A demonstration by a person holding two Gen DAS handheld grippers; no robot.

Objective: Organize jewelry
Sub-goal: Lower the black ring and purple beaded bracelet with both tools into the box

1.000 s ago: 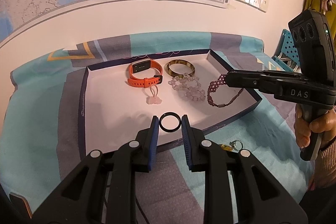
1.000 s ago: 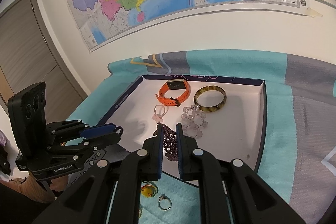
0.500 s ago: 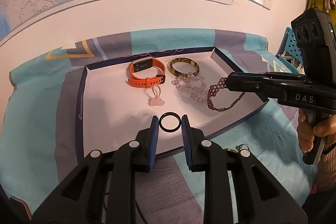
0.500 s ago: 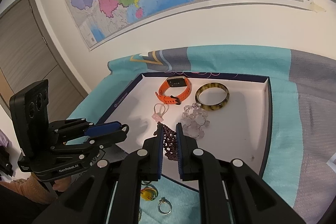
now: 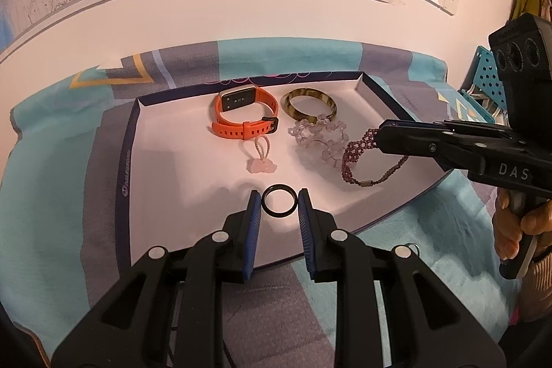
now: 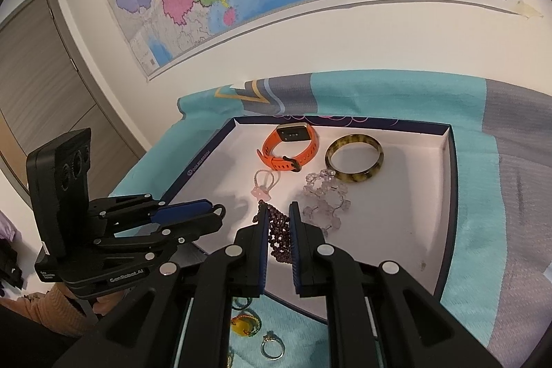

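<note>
A white tray [image 5: 172, 161] with a dark blue rim lies on the cloth. In it are an orange watch band [image 5: 245, 116], an amber bangle [image 5: 308, 104], a clear crystal bracelet [image 5: 321, 140] and a pink charm [image 5: 262, 166]. My left gripper [image 5: 278, 206] is shut on a black ring [image 5: 278, 203], held over the tray's near part. My right gripper [image 6: 278, 216] is shut on a purple beaded bracelet [image 6: 279, 233], which hangs over the tray's right side [image 5: 355, 157].
Loose rings lie on the teal cloth in front of the tray: a silver one [image 6: 272, 349] and a yellow-stoned one [image 6: 245, 326]. A wall with maps stands close behind. A door [image 6: 38, 85] is at the left, a blue crate [image 5: 483, 88] at the right.
Both grippers have moved forward, further over the tray, each with its piece still held. The purple bracelet now hangs lower toward the tray floor.
</note>
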